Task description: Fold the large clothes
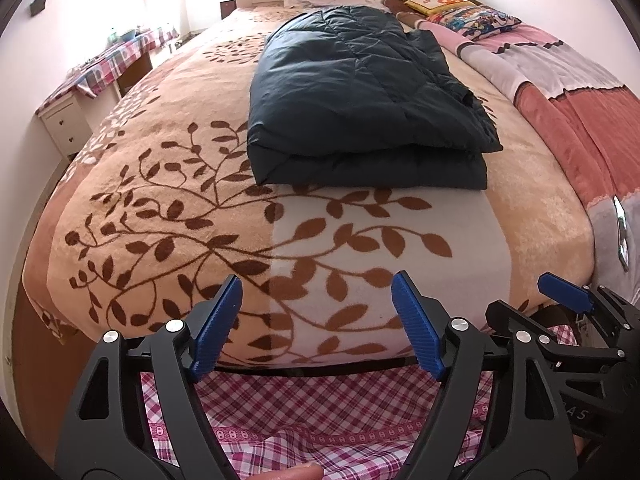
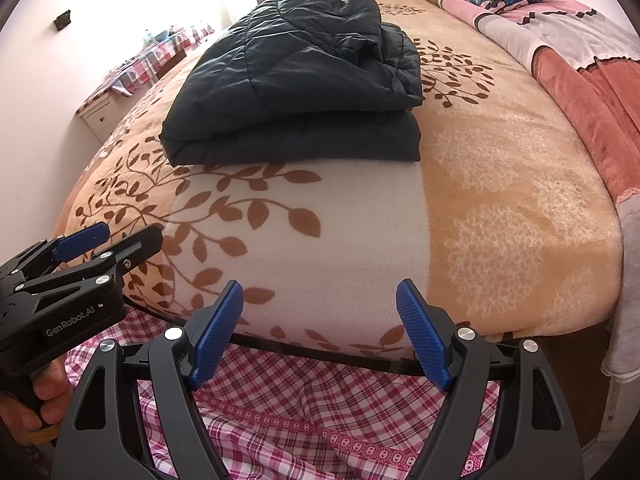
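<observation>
In the left wrist view, the dark quilted jacket (image 1: 360, 92) lies in the upper middle of the frame on the leaf-patterned blanket (image 1: 168, 216) of the bed, doubled over into a thick bundle with its folded edge toward the camera, which suggests the fold is largely done and it rests there as a finished stack. The left hand-held gripper (image 1: 316, 324) hangs at the bottom centre with its blue pads spread wide and nothing between them, well short of the jacket above a pink checked cloth (image 1: 304, 416); it looks parked at the bed's foot, not reaching. The right hand-held gripper (image 1: 568, 292) pokes in at the lower right. In the right wrist view, the jacket (image 2: 296, 84) sits in the upper left-centre, its upper layer rumpled and slightly overhanging the lower one. The right hand-held gripper (image 2: 320, 328) fills the bottom centre, likewise wide open and empty, well apart from the garment. The left one (image 2: 80, 240) shows at the lower left edge, gripped by a hand (image 2: 28, 404). A striped pink quilt (image 2: 580, 60) runs down the right side.
</observation>
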`<state>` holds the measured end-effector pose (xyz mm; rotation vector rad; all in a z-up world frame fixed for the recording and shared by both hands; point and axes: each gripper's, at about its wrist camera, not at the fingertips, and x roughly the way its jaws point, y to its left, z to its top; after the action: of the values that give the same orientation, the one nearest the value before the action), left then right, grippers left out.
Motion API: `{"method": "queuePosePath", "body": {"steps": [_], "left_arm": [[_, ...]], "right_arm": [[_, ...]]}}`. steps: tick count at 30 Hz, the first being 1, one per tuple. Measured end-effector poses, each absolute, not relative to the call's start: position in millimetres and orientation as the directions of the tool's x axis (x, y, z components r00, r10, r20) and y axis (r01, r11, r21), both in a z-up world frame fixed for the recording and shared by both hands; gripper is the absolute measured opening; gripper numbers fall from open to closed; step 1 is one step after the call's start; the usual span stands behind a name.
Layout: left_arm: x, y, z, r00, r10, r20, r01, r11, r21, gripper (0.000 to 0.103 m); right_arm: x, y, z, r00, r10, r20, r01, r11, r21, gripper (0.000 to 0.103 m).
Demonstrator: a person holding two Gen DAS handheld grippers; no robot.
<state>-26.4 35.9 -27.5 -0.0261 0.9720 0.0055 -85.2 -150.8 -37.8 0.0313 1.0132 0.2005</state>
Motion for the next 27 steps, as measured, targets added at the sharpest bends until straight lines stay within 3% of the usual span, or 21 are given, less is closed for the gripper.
{"method": "queuePosePath", "body": {"steps": [27], "left_arm": [[-30.0, 38.9, -21.8, 0.579, -0.017, -0.815, -0.021, 0.999, -0.035, 0.074]], "right_arm": [[-89.3, -148.9, -34.0, 0.528, 0.175, -0.831, -0.162, 0.981, 0.104, 0.077]]}}
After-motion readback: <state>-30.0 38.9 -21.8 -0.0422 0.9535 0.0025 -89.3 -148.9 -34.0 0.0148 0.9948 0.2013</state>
